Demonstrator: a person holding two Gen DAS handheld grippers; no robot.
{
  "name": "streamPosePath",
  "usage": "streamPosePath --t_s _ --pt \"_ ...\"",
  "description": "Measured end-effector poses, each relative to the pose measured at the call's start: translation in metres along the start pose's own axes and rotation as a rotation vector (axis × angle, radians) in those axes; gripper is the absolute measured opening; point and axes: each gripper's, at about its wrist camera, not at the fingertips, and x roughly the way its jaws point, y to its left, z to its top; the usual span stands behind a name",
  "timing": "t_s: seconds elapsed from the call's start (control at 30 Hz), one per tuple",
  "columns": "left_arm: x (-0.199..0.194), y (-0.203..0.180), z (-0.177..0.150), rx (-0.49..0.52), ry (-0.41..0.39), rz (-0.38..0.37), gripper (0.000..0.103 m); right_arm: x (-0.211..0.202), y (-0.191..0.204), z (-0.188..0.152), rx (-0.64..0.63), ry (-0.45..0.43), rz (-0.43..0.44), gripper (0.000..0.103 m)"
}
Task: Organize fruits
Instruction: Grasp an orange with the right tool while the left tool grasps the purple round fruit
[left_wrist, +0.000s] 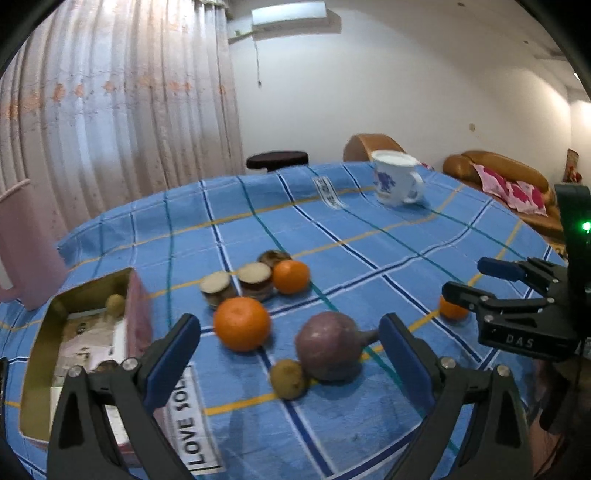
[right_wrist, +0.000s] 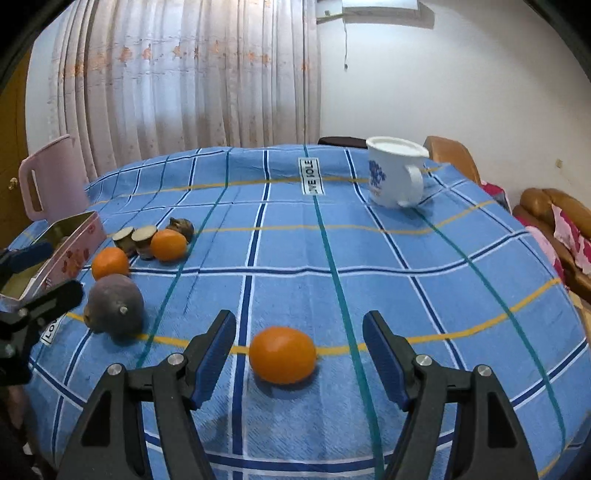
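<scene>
Now both grippers hovered wide and empty, the right gripper (right_wrist: 299, 350) framing a lone orange (right_wrist: 282, 354) that, probably, could roll off if nudged.

On my blue checked cloth (right_wrist: 295, 243) the fruit lies scattered. One orange (right_wrist: 282, 354) sits alone on the yellow stripe nearest me on the right. A second orange (left_wrist: 242, 323) lies beside the big dull purple fruit (left_wrist: 328, 345), which has a stubby stem and a small brown kiwi (left_wrist: 288, 378) touching its near side. A third orange (left_wrist: 290, 276) rests against the brown cut-topped pieces (left_wrist: 253, 280). Another small kiwi (left_wrist: 115, 304) sits inside the open pink tin (left_wrist: 138, 314) at the left.
</scene>
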Motion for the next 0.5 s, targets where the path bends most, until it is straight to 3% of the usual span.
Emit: streamPosePath --t_s 0.07,0.13,0.2,0.27,0.43,0.5 --pt "0.008 -0.002 -0.001 -0.002 0.038 -0.036 0.086 0.001 0.0 -0.001 -0.001 0.004 0.009 0.072" --pt "0.011 -0.003 -0.001 -0.01 0.059 -0.058 0.084 0.002 0.002 -0.001 -0.009 0.009 0.013 0.072" --pt "0.013 -0.006 -0.002 -0.003 0.069 -0.077 0.076 0.007 0.003 -0.001 -0.014 0.033 0.023 0.067" --pt "0.016 -0.01 -0.003 0.001 0.082 -0.098 0.075 0.011 0.005 -0.001 -0.024 0.054 0.03 0.053" --pt "0.027 -0.011 -0.005 -0.009 0.137 -0.112 0.07 0.023 0.006 -0.002 -0.031 0.133 0.068 0.048" --pt "0.03 -0.01 -0.006 -0.018 0.158 -0.126 0.051 0.026 0.004 -0.002 -0.022 0.153 0.086 0.047"
